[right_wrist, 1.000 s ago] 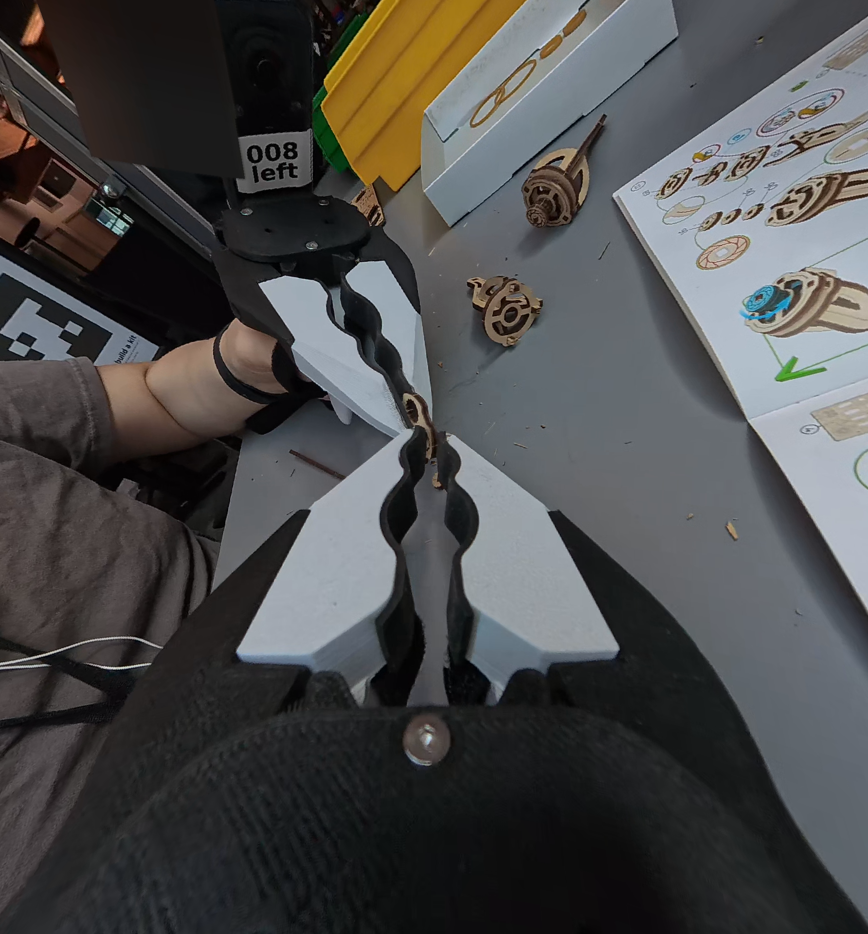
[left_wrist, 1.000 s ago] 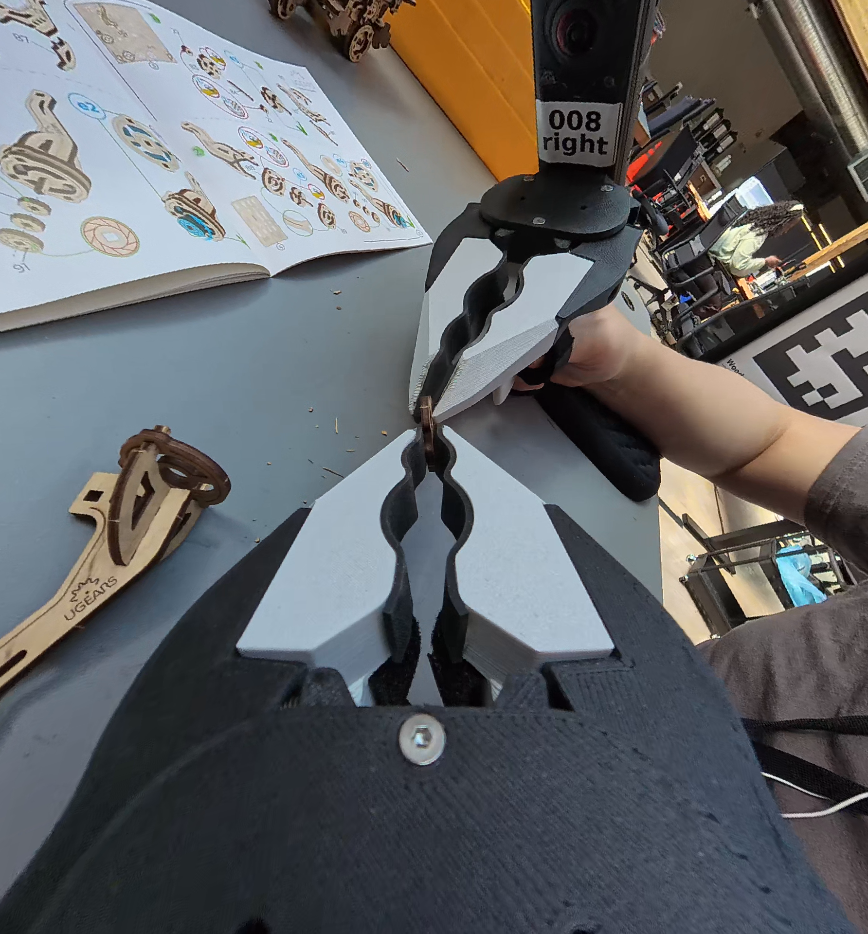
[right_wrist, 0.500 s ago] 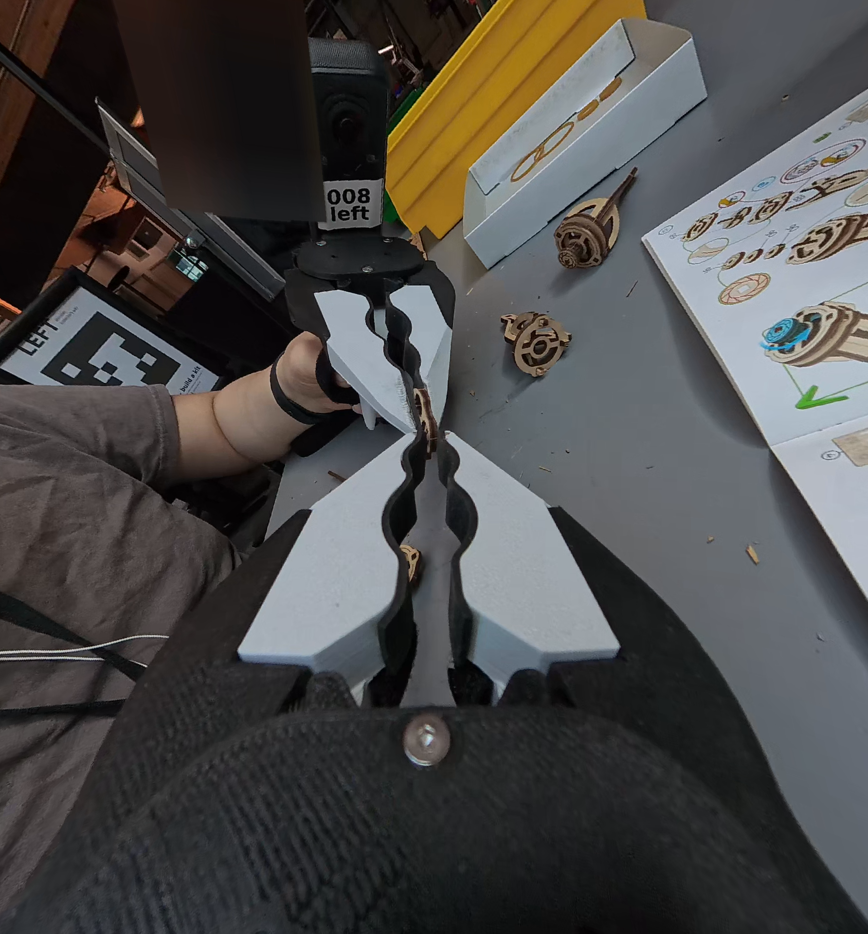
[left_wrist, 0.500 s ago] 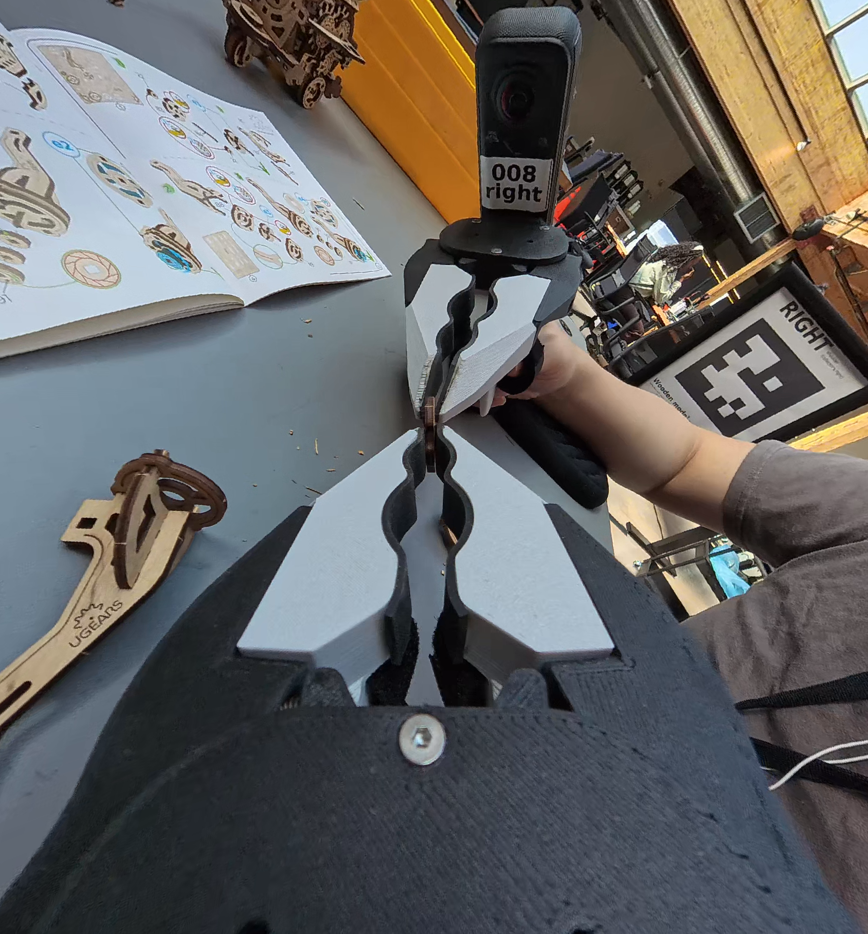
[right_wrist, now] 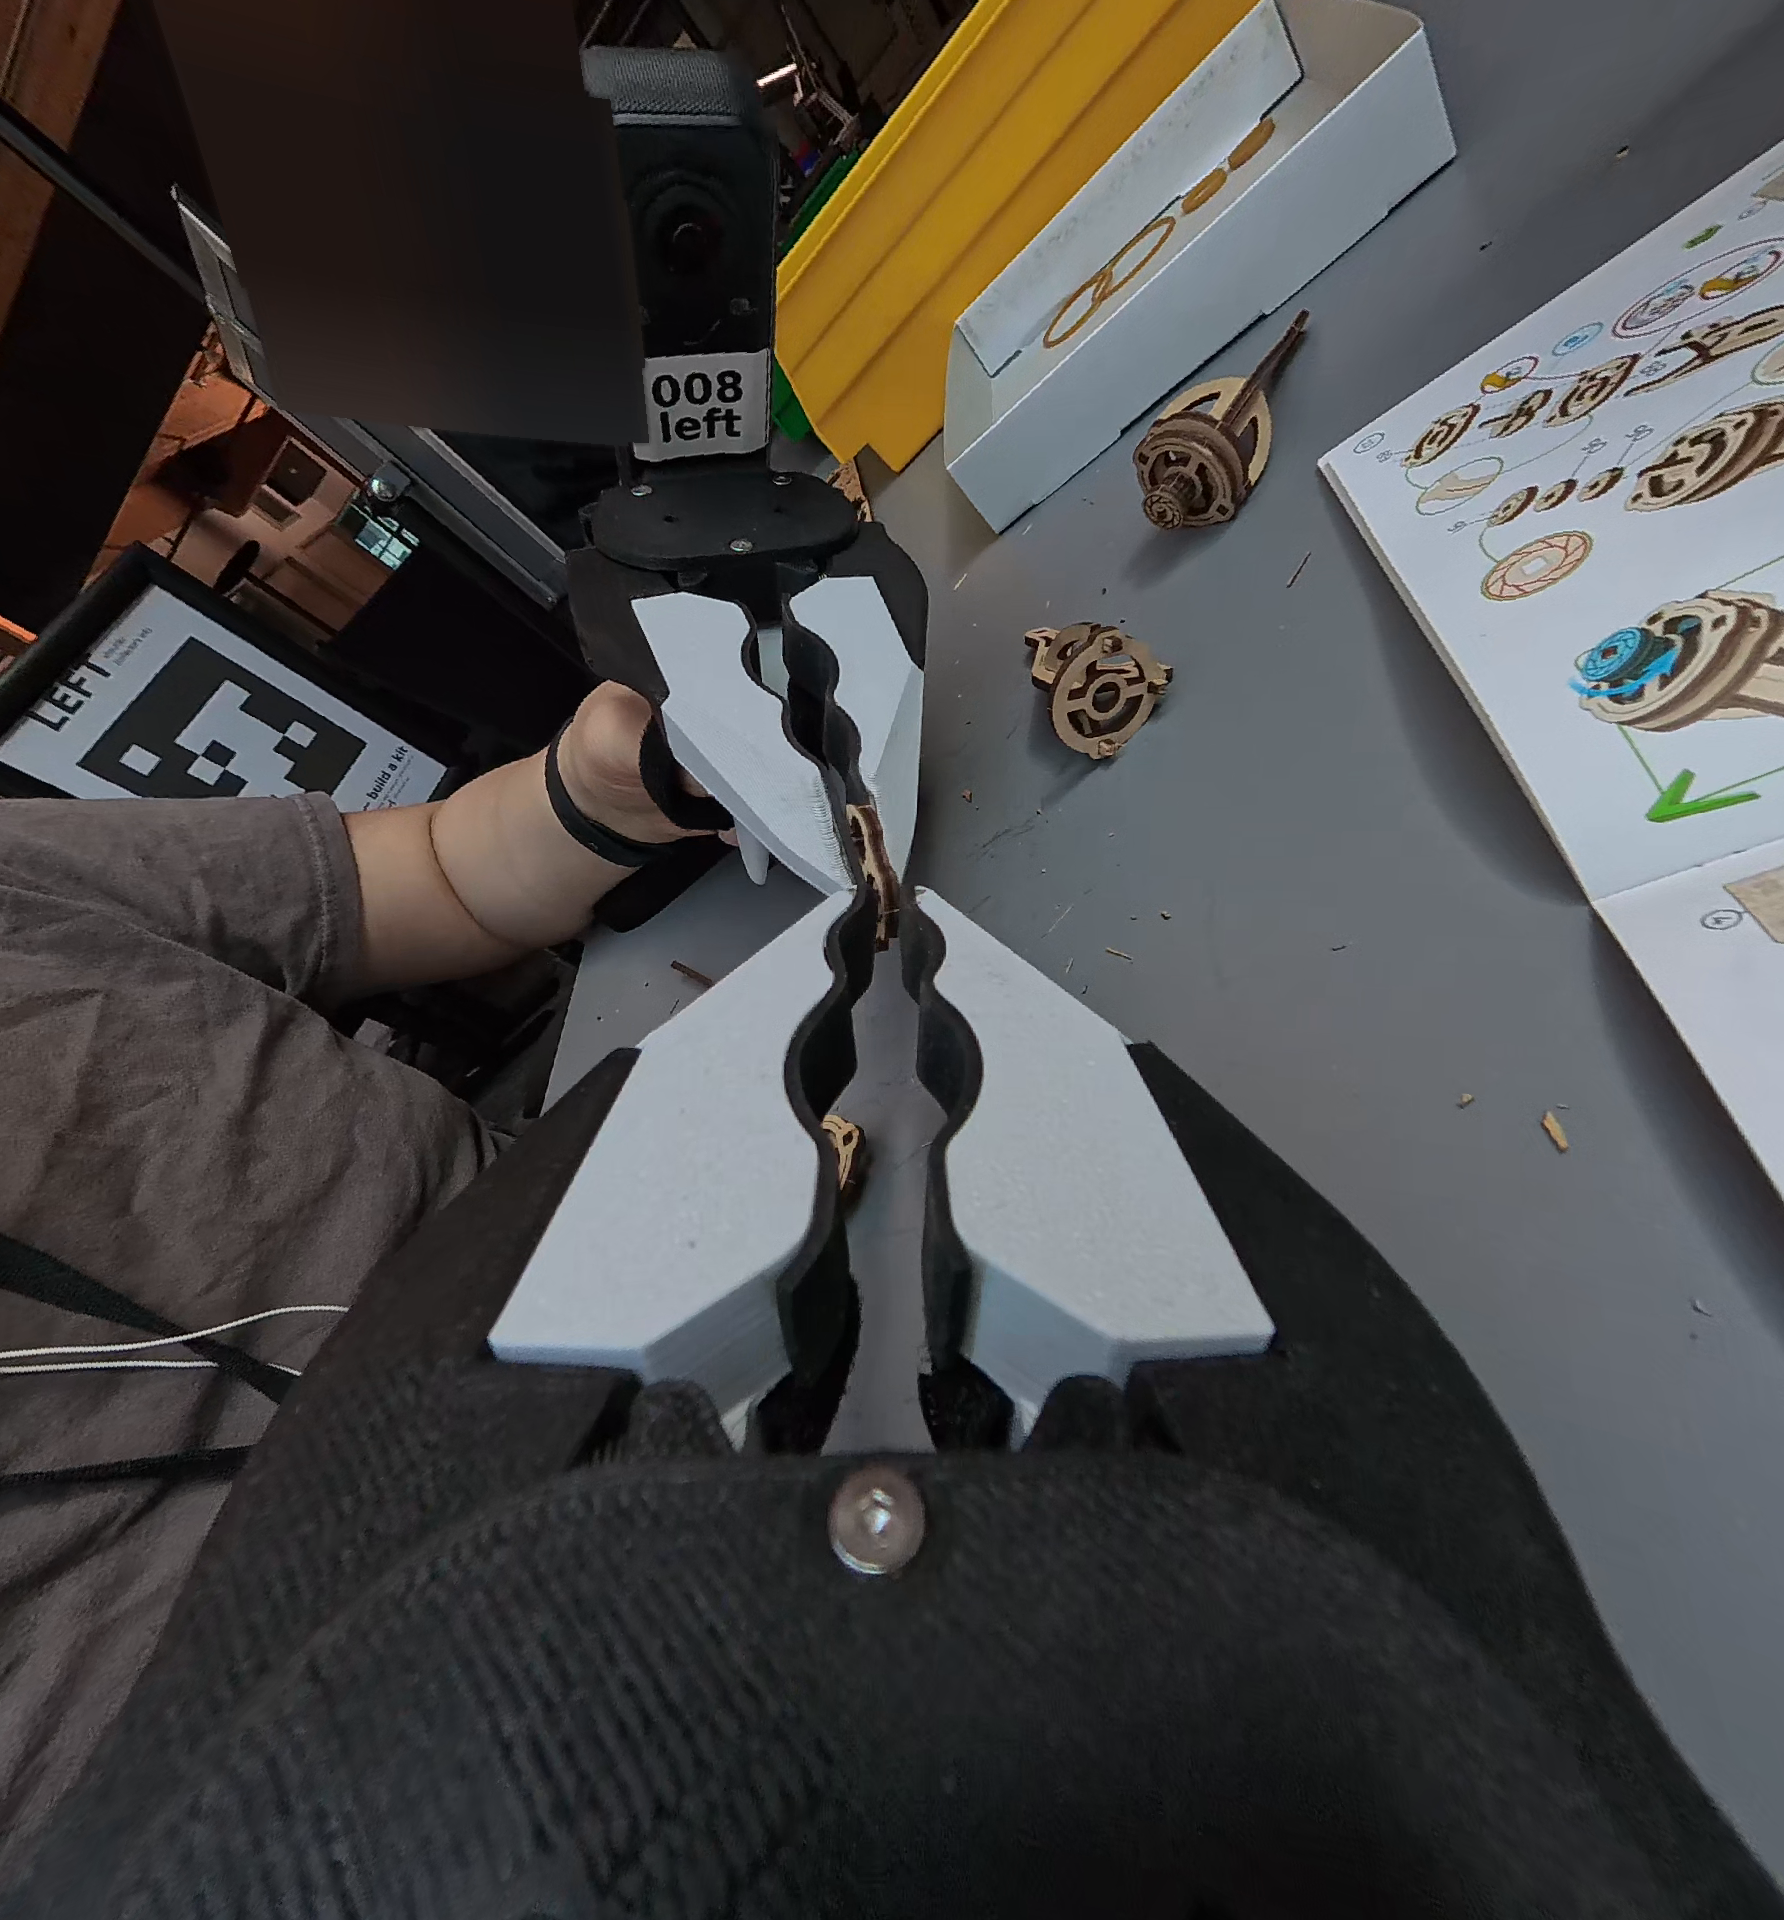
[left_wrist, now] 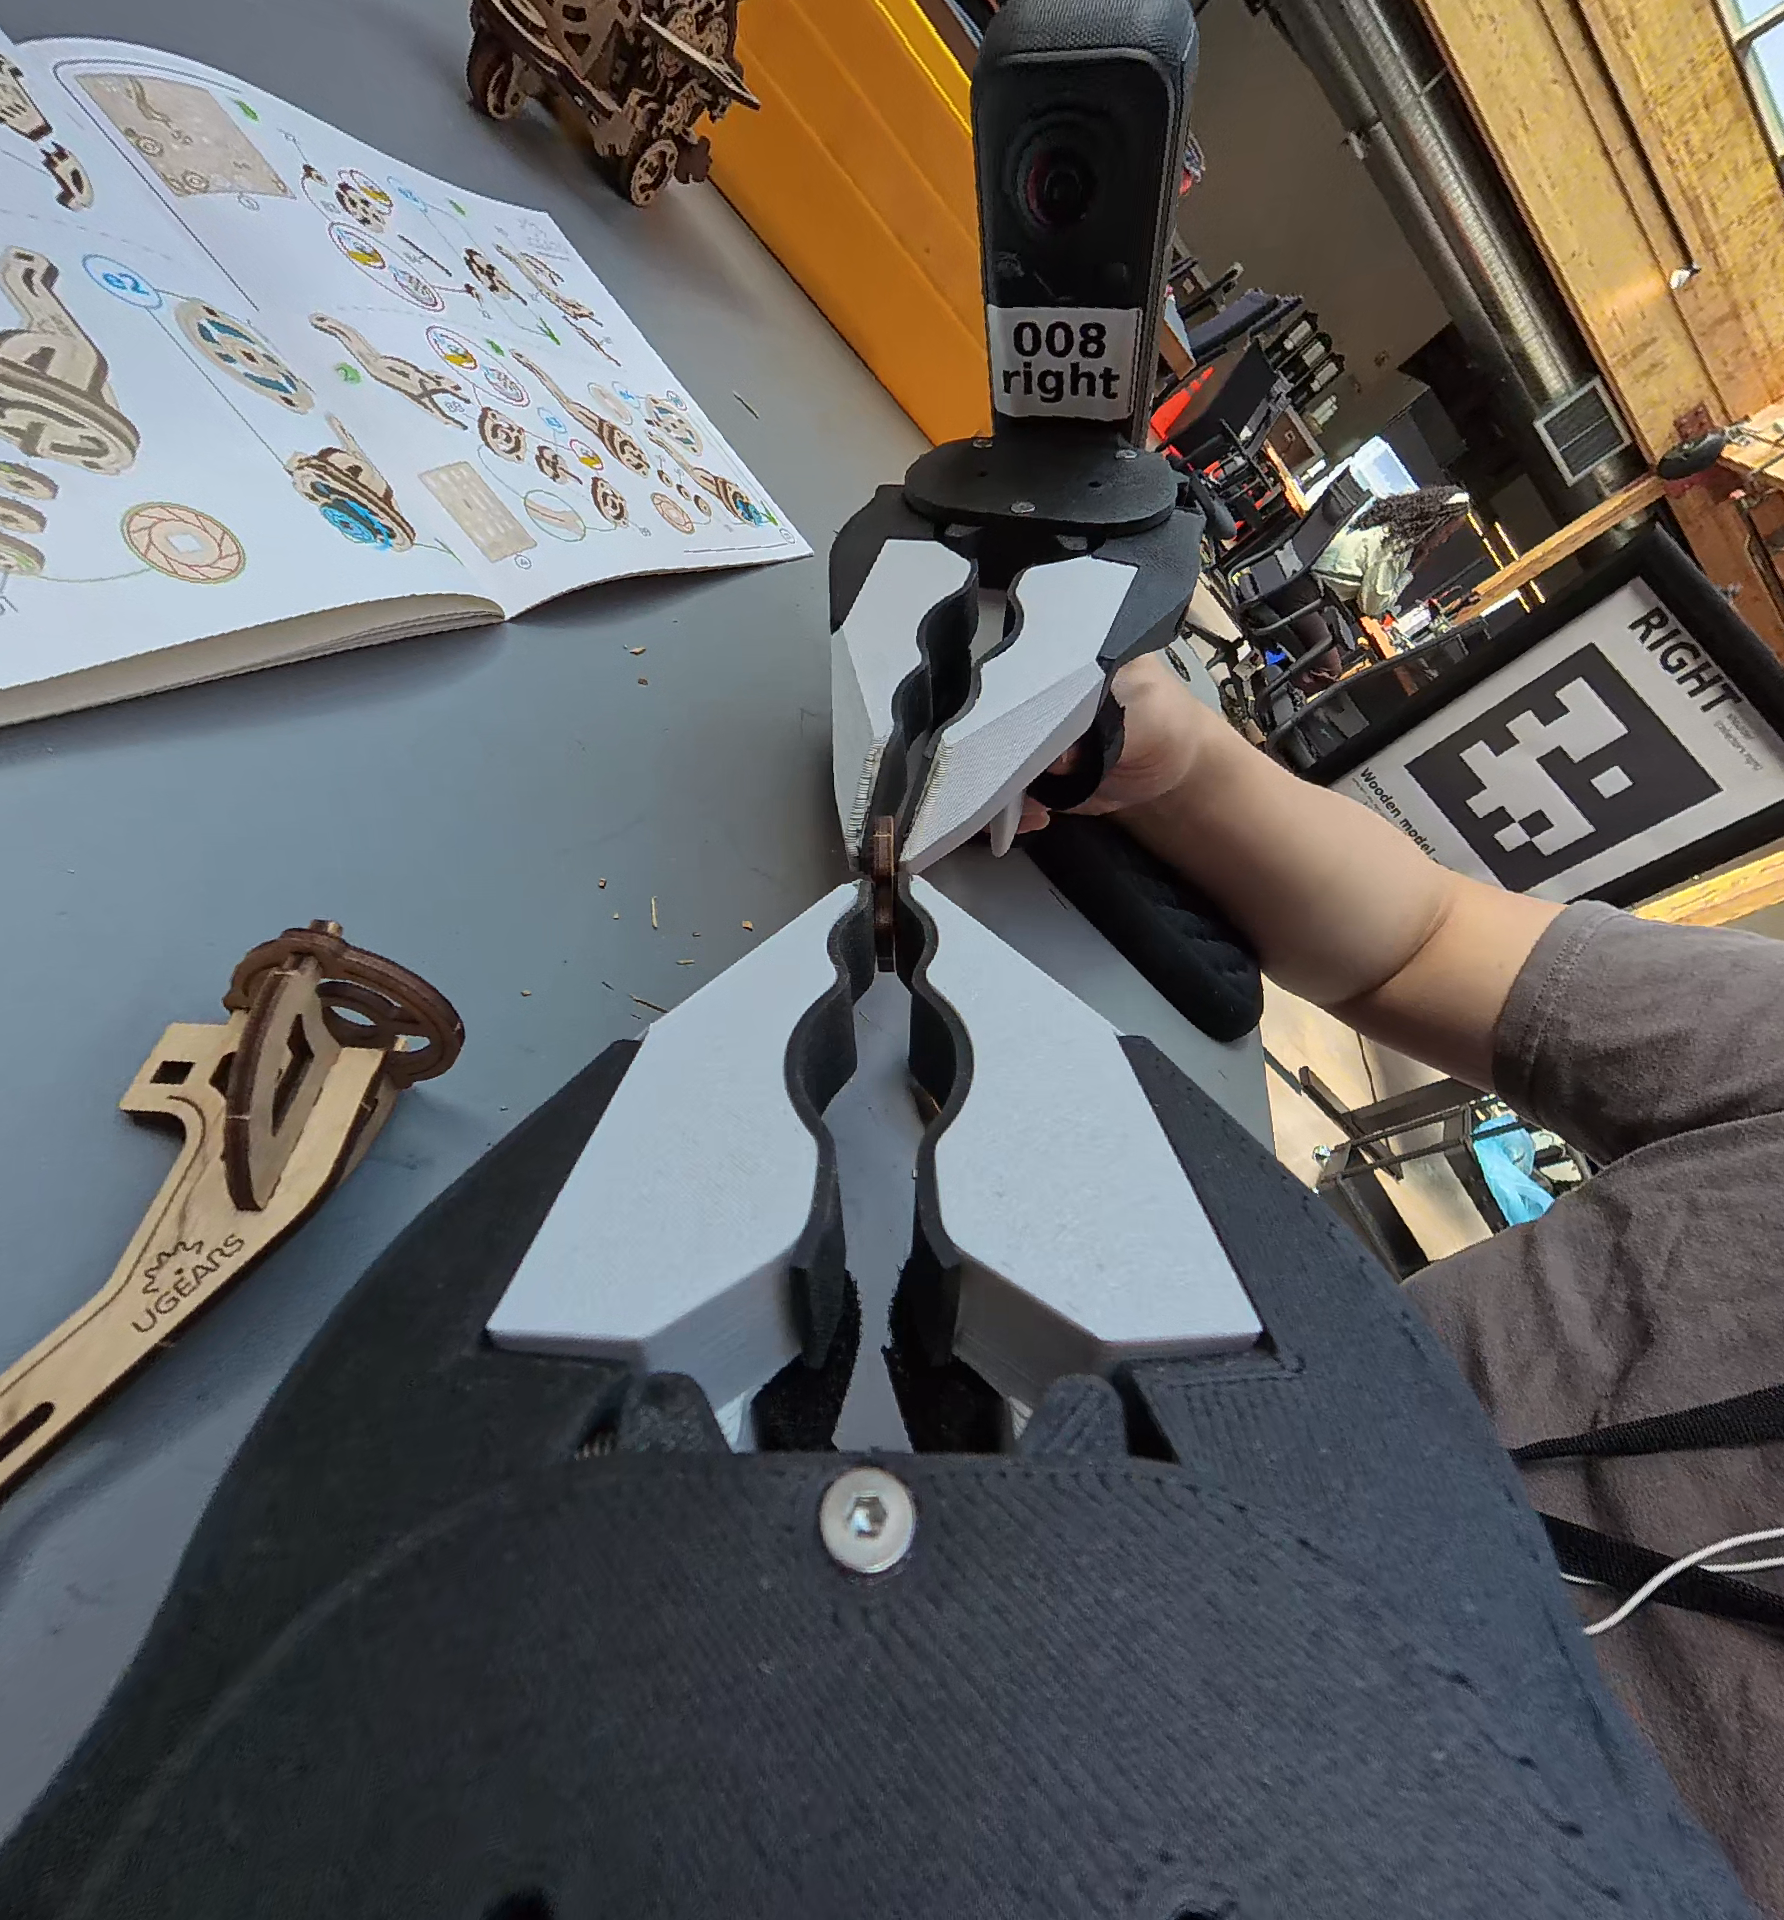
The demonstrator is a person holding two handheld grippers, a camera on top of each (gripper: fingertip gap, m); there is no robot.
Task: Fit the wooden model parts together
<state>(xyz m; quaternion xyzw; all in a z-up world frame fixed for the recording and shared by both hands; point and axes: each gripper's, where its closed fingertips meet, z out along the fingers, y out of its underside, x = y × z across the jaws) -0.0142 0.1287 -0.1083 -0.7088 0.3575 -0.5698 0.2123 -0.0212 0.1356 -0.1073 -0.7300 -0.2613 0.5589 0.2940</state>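
My left gripper and right gripper meet tip to tip above the grey table. Each is shut on a small round wooden part, and the two parts press together edge-on between the tips. In the left wrist view the right gripper points at me. In the right wrist view the left gripper does the same. Where the two parts join is hidden by the fingertips. Another small wooden piece lies on the table below my right fingers.
A wooden lever with a ring lies at the left. An open instruction booklet, a wooden vehicle model, a yellow bin, a white box, a wooden hub and a wooden wheel sit around. Left and right tips are no more than a few centimetres apart.
Both grippers have stayed shut and tip to tip while tilting up, so more of the room shows. A small wooden piece now shows on the table under the right fingers.
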